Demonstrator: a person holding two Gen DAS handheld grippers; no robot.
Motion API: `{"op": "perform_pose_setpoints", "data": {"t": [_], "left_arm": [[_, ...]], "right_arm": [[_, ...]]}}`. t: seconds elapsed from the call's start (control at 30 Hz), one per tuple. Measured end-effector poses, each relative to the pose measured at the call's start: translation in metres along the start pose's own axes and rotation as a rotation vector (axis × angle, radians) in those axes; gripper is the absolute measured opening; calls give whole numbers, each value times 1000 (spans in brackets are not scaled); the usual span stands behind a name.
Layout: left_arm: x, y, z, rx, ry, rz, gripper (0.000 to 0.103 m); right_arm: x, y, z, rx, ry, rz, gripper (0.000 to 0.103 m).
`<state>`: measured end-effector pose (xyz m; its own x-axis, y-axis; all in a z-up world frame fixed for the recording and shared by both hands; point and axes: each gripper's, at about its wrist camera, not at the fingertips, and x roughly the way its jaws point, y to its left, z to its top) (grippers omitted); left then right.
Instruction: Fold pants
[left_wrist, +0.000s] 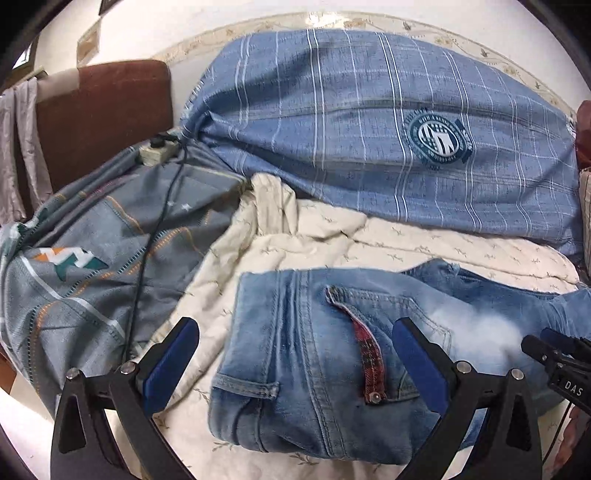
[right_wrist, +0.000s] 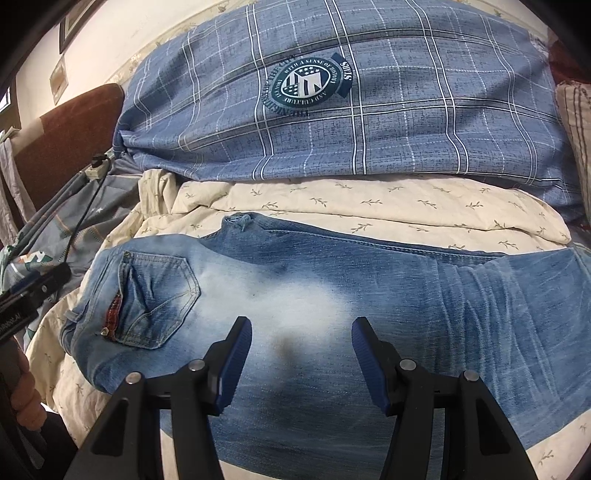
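Note:
Faded blue jeans (left_wrist: 295, 376) lie flat across a cream leaf-print sheet (left_wrist: 424, 251), back side up. Their waist end is at the left, and a back pocket (right_wrist: 159, 302) has a red plaid flap. My left gripper (left_wrist: 295, 325) hovers over the waist end, wide open with nothing between its blue pads. My right gripper (right_wrist: 301, 326) is open above the whitened seat area of the jeans (right_wrist: 295, 295), and no cloth is pinched. Each gripper shows at the edge of the other's view: the right gripper (left_wrist: 554, 354) and the left gripper (right_wrist: 33, 288).
A blue plaid quilt (right_wrist: 369, 129) with a round emblem is bunched behind the jeans. Grey patterned bedding (left_wrist: 92, 240) lies to the left, with a power strip (left_wrist: 159, 151) and a black cable (left_wrist: 147, 258) on it. A brown headboard (left_wrist: 103, 118) stands beyond.

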<state>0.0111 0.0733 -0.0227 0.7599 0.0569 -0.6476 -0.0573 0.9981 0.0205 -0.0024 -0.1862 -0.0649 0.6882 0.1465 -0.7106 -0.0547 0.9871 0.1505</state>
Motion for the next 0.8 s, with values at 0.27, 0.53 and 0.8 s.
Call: {"op": "perform_pose_setpoints", "data": {"t": [0.27, 0.53, 0.8], "left_arm": [[18, 18, -4, -80, 98, 3, 103], [33, 34, -9, -136, 159, 16, 103], [66, 22, -27, -100, 318, 24, 103]], "right_arm": [[5, 2, -1, 1, 17, -4, 60], [10, -1, -2, 11, 33, -8, 60], [13, -26, -18, 41, 111, -60, 60]]}}
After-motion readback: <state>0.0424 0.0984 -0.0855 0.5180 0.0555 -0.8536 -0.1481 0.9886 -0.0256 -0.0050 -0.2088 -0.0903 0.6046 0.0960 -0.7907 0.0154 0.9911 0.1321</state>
